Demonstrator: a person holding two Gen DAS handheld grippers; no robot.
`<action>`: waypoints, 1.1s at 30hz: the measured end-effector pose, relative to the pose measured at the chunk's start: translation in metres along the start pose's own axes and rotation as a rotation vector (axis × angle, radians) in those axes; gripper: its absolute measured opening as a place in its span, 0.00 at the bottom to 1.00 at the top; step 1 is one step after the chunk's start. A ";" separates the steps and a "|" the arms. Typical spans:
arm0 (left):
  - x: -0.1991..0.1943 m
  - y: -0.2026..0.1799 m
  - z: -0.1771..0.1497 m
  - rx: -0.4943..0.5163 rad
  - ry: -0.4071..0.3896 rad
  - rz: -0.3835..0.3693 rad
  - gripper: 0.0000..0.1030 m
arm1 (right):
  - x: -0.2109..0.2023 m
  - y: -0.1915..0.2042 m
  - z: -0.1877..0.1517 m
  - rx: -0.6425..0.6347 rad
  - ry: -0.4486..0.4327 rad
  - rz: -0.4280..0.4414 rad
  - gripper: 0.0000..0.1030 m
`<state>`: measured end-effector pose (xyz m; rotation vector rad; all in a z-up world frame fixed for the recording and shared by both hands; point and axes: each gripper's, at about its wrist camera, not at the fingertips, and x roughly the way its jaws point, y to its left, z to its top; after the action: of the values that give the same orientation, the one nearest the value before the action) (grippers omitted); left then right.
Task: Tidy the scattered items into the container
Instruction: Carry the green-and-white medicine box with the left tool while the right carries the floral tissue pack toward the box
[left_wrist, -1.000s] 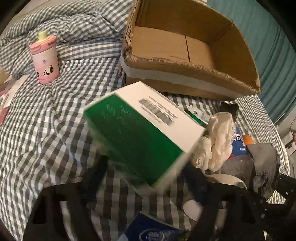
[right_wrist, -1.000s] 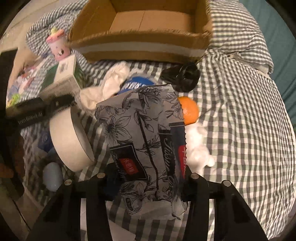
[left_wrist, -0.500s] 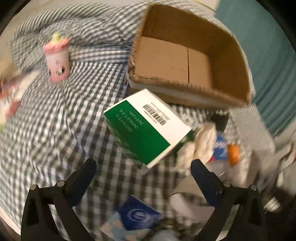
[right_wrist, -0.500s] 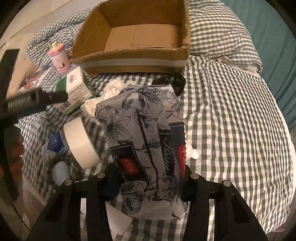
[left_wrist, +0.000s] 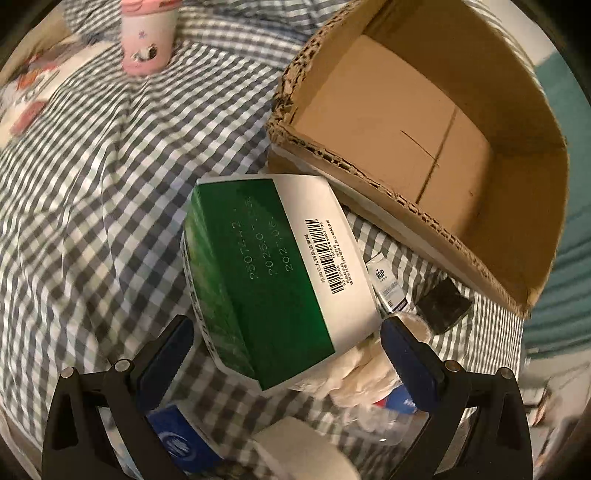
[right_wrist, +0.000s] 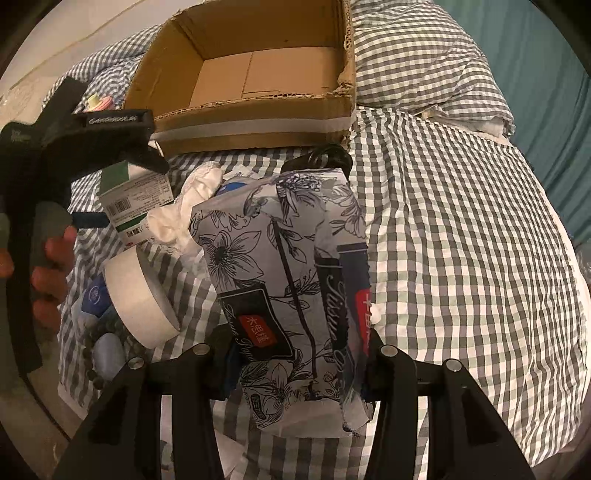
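Right gripper (right_wrist: 295, 354) clamped on floral-print soft tissue pack (right_wrist: 284, 266), held above checked bedding, short of open brown cardboard box (right_wrist: 258, 74). Left gripper (left_wrist: 284, 347) jaws wide apart around green-and-white carton (left_wrist: 273, 273), not pressing. Next, likely: carry pack over the rim, release.

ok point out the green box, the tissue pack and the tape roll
green box (left_wrist: 273, 280): left wrist view, green face
tissue pack (right_wrist: 288, 273): right wrist view, front of floral wrapper
tape roll (right_wrist: 138, 295): right wrist view, outer white band
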<state>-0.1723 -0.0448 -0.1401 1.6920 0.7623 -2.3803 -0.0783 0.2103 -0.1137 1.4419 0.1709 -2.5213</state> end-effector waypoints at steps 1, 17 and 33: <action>0.002 -0.002 0.001 -0.003 0.000 0.014 1.00 | 0.002 0.001 0.000 -0.001 0.003 -0.001 0.45; -0.008 0.035 0.001 -0.113 0.038 -0.007 1.00 | 0.001 -0.005 0.001 0.012 -0.009 0.000 0.45; 0.033 -0.001 0.013 -0.170 0.098 0.028 1.00 | -0.006 -0.008 0.000 0.029 -0.021 -0.024 0.45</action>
<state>-0.1958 -0.0435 -0.1664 1.7468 0.9209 -2.1601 -0.0776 0.2190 -0.1085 1.4320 0.1499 -2.5666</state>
